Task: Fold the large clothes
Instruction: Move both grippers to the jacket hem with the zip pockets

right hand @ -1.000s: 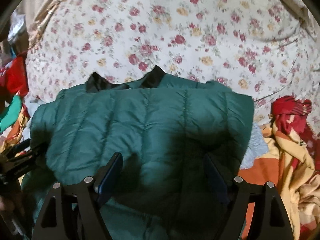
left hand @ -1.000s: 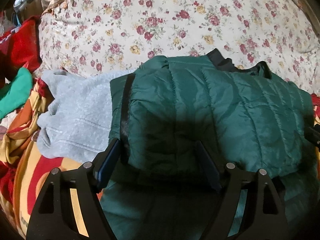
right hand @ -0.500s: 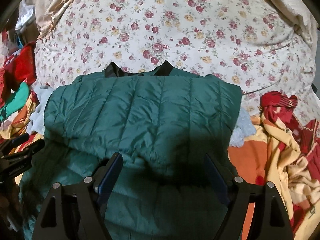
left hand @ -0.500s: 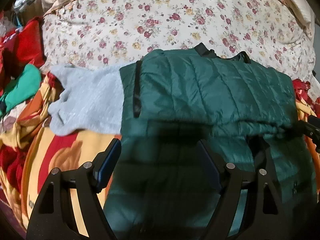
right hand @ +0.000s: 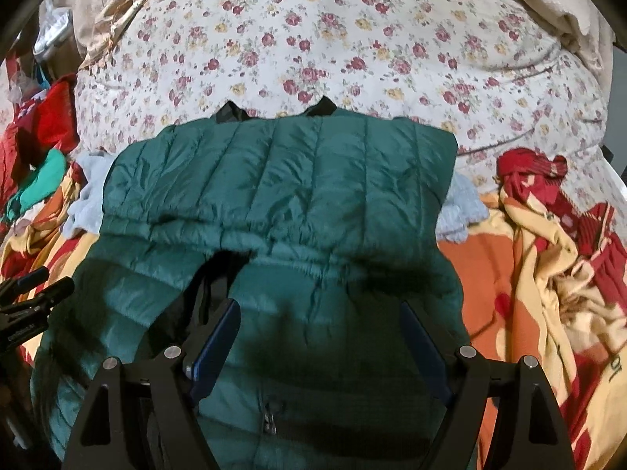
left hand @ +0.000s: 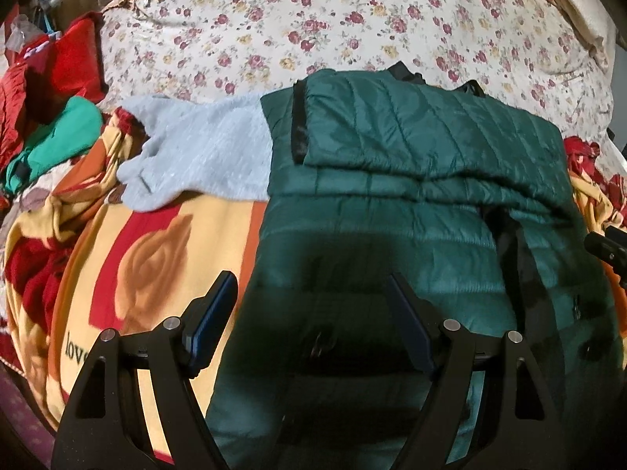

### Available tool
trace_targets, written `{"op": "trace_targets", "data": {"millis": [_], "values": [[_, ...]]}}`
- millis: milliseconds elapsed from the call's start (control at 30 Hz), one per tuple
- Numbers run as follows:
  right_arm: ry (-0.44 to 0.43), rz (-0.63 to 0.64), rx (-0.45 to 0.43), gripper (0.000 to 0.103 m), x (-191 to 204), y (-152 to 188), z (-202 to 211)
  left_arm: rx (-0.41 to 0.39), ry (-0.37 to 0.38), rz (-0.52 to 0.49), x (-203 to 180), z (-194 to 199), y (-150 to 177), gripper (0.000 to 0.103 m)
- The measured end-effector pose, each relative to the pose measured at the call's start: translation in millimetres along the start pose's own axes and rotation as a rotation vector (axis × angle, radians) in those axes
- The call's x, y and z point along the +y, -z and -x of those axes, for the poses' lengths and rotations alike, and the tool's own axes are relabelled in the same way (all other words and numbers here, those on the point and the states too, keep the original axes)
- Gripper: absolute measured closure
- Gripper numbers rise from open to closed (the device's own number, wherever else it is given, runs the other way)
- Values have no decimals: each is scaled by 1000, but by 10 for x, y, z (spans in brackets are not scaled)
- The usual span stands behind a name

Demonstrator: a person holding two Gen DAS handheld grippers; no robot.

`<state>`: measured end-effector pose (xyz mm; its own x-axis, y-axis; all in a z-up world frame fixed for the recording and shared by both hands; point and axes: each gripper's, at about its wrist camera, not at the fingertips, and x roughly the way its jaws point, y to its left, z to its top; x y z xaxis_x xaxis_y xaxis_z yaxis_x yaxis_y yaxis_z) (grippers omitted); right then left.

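Floral quilt [right hand: 333, 39] lies bare across the upper frame; both grippers, left gripper [left hand: 309, 309] and right gripper [right hand: 319, 333], spread and empty, have backed off the folded green jacket [right hand: 282, 180].

Dark green quilted jacket [right hand: 282, 180], pale grey sweater [left hand: 203, 156], white rose-print bedspread [right hand: 313, 39], yellow-orange-red blanket [left hand: 156, 250].

The jacket [left hand: 411, 203] lies ahead of and between the left gripper's fingers [left hand: 211, 325], its far part folded back over the near part. A sweater [left hand: 203, 156] sticks out from under it beyond the left finger, both on a blanket [left hand: 156, 266]. The quilt [right hand: 313, 39] spreads behind them, beyond the right gripper's fingers [right hand: 215, 340].
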<state>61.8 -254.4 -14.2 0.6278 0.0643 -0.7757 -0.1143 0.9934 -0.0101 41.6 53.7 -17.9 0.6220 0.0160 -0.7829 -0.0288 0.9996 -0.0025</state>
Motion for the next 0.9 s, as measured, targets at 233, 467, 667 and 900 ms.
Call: {"op": "trace_targets", "data": {"millis": [233, 467, 667, 900], "values": [[-1, -37, 20, 22, -119, 252, 114, 20, -13, 10, 85, 95, 221, 25], [3, -42, 56, 22, -191, 524, 218, 37, -23, 17, 153, 181, 386, 25], [-1, -43, 73, 22, -222, 700, 309, 37, -30, 24, 207, 283, 506, 25], [-10, -48, 99, 20, -263, 856, 366, 43, -39, 22, 230, 347, 633, 25]]}}
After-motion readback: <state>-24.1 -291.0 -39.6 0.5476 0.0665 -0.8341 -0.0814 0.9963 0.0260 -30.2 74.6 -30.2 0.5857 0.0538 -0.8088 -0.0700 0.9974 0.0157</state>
